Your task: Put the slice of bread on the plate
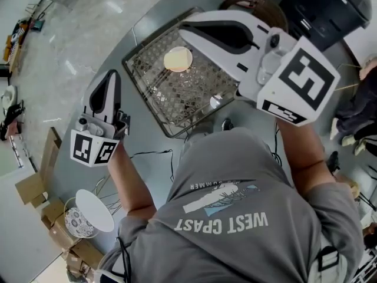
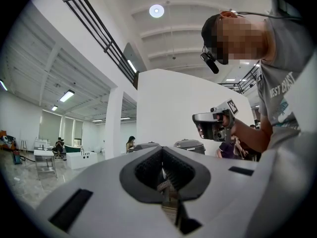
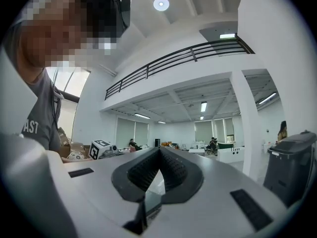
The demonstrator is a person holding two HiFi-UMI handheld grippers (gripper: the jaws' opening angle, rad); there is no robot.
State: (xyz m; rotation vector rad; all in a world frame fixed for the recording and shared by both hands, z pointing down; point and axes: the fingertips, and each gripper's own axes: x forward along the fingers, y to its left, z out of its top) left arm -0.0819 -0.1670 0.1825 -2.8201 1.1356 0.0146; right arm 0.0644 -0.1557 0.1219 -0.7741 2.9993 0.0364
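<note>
Nearest the head cam, right tool (image 1: pixel 182 32) sits high and level, jaws shut, nothing in them. Left tool (image 1: pixel 112 75) is lower at left, also shut and empty. Below on desk (image 1: pixel 150 137), wire tray (image 1: pixel 136 69) holds a round pale piece, prob. the slice of bread (image 1: pixel 178 58); it shows just under right tool's tip and well apart from left tool.

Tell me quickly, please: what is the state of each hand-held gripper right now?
Left hand-held gripper: closed, holding nothing.
Right hand-held gripper: closed, holding nothing.
</note>
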